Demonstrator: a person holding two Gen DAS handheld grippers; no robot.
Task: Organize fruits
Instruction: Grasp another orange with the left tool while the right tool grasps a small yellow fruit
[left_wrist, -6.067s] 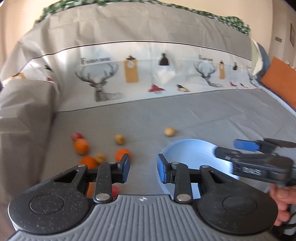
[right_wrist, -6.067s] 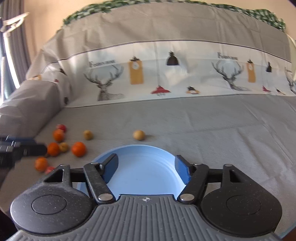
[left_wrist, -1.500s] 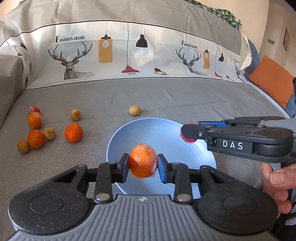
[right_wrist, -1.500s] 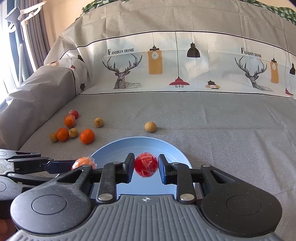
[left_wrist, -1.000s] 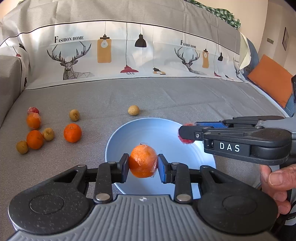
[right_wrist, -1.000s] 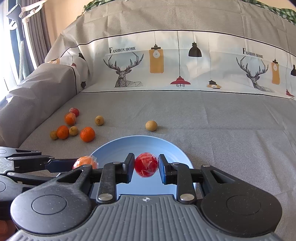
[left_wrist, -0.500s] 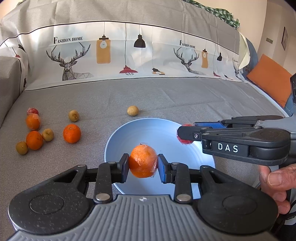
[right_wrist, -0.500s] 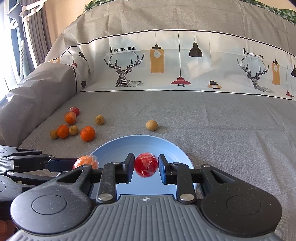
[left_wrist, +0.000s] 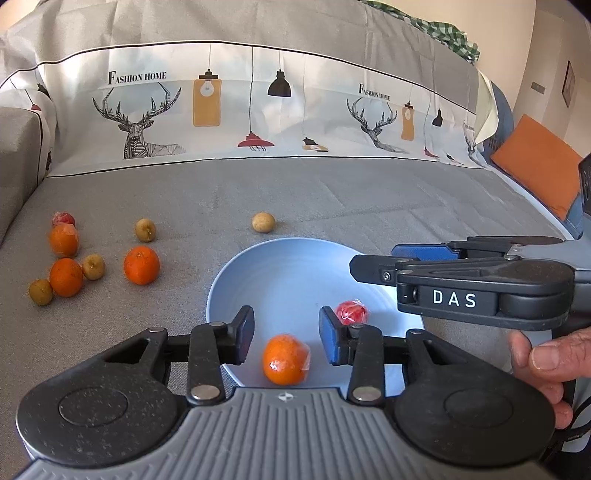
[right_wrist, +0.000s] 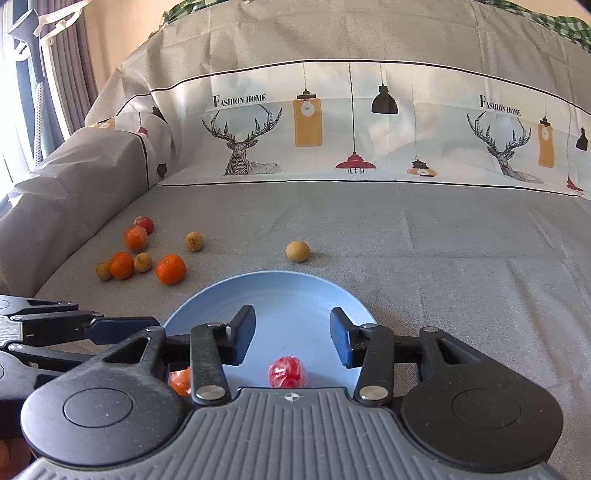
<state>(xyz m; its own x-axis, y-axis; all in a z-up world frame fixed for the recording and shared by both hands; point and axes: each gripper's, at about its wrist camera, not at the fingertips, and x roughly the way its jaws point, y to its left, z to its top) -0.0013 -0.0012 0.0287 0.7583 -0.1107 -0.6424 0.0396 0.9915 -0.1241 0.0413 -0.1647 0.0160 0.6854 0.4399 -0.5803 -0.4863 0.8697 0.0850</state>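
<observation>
Two fruits, an orange (left_wrist: 286, 359) and a red fruit (right_wrist: 287, 372), rest in the blue bowl (left_wrist: 291, 258). Left gripper (left_wrist: 287, 334) and right gripper (right_wrist: 292, 330) stand apart, empty. Next: collect loose fruit (left_wrist: 141, 265) near the sofa seat's left edge.

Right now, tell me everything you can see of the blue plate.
The blue plate is round, pale blue and shallow with a raised rim, smooth and matte-looking, perhaps plastic. It lies flat on the grey sofa cover, below both open grippers. Inside it, near its front, sit an orange in clear wrap and a smaller red fruit, apart from each other. Its near edge is hidden behind the gripper bodies. A tan round fruit lies just beyond its far rim, not touching.
</observation>
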